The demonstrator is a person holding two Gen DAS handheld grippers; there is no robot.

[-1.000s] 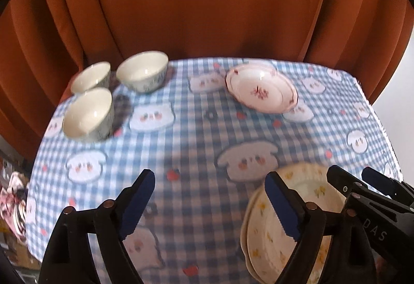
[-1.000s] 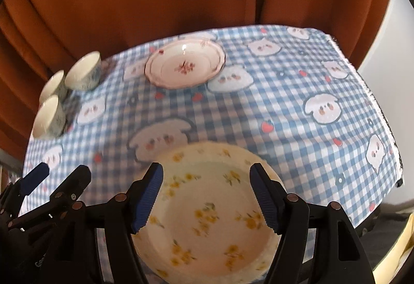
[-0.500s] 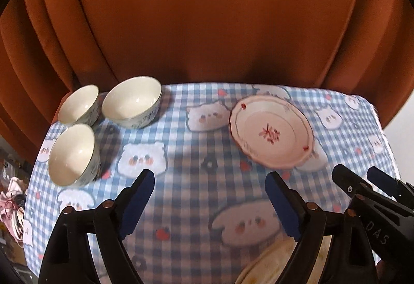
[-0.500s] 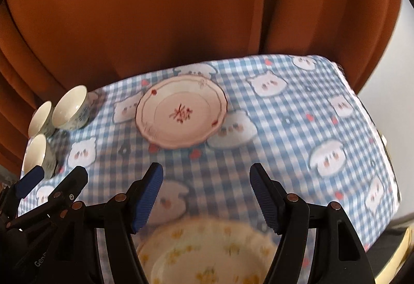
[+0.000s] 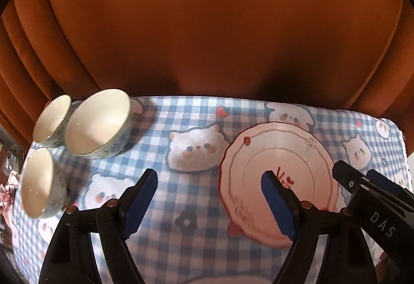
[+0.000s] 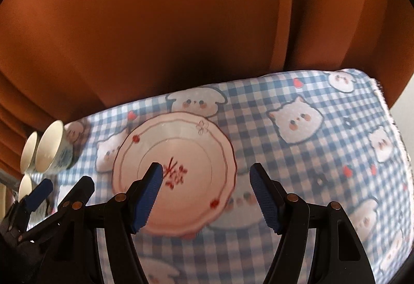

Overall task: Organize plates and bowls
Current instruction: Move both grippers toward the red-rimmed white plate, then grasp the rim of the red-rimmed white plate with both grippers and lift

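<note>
While the left gripper [image 5: 209, 196], jaws closing on nothing, hangs over the cloth [image 5: 196, 113] with three bowls [image 5: 97, 122] far left and the pink plate [image 5: 278, 180] right, the right gripper [image 6: 205, 193] gapes empty above that plate [image 6: 174, 168].

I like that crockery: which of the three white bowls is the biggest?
The bowl with the blue pattern nearest the pink-rimmed plate. Its mouth is clearly wider than the small bowl behind it and the one in front.
</note>
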